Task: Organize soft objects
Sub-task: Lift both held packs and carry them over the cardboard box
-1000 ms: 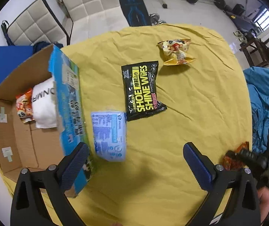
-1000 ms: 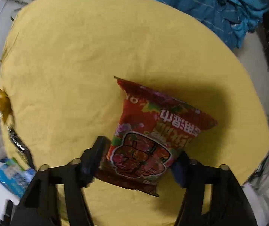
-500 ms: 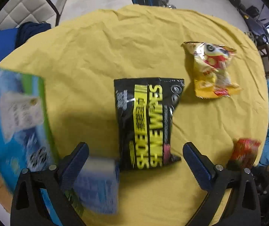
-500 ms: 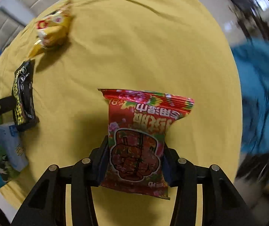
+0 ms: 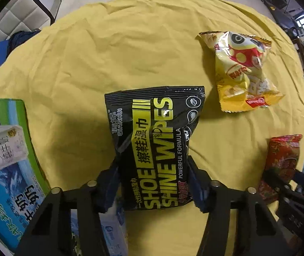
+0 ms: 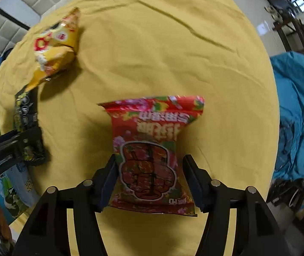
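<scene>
Both grippers are pointed straight down. The left gripper has just been closing, its pads pressed onto a pack. The right gripper has just been opening, a packet still touched by its pads.

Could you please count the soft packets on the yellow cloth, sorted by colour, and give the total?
Black packets: 1, the shoe wipes pack
Yellow packets: 1, the snack bag
Red packets: 1, the red bag
Light blue packets: 1, the tissue pack, partly hidden behind the left claw
Total: 4
</scene>
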Available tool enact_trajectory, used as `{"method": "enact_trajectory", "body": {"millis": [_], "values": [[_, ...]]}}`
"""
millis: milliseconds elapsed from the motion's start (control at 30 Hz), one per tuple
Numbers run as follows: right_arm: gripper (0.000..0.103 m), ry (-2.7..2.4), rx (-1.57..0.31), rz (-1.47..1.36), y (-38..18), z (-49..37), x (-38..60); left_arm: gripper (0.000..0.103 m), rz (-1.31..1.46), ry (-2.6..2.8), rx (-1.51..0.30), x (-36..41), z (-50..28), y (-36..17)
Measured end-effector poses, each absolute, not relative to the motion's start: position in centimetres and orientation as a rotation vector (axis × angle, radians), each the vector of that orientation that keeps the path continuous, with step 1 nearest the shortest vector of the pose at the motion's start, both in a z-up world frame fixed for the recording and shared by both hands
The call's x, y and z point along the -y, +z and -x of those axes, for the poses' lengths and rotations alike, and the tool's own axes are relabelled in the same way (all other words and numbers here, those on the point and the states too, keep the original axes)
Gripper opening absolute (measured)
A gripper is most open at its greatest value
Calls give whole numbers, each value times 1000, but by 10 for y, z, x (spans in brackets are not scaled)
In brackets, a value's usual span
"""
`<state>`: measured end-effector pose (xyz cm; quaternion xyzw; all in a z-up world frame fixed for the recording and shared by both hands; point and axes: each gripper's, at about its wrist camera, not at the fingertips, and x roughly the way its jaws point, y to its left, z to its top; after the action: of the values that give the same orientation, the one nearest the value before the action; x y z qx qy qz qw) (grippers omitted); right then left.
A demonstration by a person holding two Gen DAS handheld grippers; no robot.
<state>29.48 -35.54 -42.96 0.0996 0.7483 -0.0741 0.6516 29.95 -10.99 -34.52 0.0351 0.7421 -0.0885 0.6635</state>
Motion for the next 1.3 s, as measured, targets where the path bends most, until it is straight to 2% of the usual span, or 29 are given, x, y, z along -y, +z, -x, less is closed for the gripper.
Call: {"method": "enact_trajectory", "body": {"millis": [100, 133, 333, 700, 900, 1100, 1300], "values": [[61, -180, -1701, -254, -438, -296, 363, 52, -82, -189, -1658, 109, -299, -345], [54, -187, -1696, -246, -437, -297, 362, 52, -86, -186, -1652, 107, -296, -346], [48, -192, -1681, -205, -433, -295, 345, 50, -126, -178, -1608, 122, -290, -343], [47, -151, -1586, -214, -374, -258, 318, 49, -98, -234, -1462, 116, -256, -272], [47, -108, -1513, -216, -316, -247, 294, 49, -80, -262, -1360, 104, -221, -219], [47, -65, -1450, -219, -267, -224, 276, 49, -38, -263, -1298, 64, -200, -170], [47, -11, -1408, -216, -235, -204, 231, 49, -6, -246, -1260, 30, -179, -145]]}}
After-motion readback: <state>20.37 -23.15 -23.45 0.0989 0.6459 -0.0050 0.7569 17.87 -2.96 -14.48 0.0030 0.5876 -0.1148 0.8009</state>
